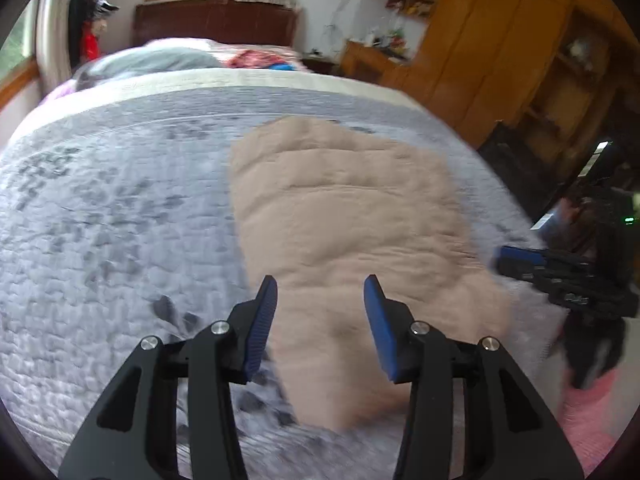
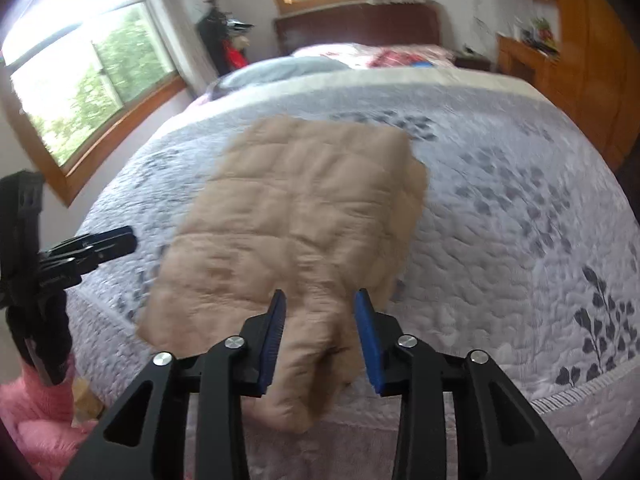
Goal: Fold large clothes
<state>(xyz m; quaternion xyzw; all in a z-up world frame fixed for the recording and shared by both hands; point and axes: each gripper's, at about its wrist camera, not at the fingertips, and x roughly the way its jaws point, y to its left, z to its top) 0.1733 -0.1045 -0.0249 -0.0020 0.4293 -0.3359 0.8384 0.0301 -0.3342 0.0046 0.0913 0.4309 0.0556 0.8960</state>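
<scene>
A beige quilted garment (image 1: 344,216) (image 2: 296,216) lies folded in a long rectangle on the bed's grey-white patterned quilt (image 1: 100,220) (image 2: 500,208). My left gripper (image 1: 320,284) hovers over the garment's near end, its blue pads (image 1: 262,316) open and apart from the cloth. My right gripper (image 2: 320,294) stands open the same way over the garment's near right part, with nothing pressed between its pads (image 2: 368,336). Each gripper also shows in the other's view: the right gripper (image 1: 520,258) at the garment's right edge, the left gripper (image 2: 116,240) at its left edge. Both pictures are blurred.
Pillows and bright bedding (image 1: 256,58) lie at the head of the bed by a dark headboard (image 2: 356,24). Wooden cupboards (image 1: 500,40) stand along the right wall and windows (image 2: 88,80) along the left. A pink sleeve (image 1: 592,412) (image 2: 36,420) shows behind each gripper.
</scene>
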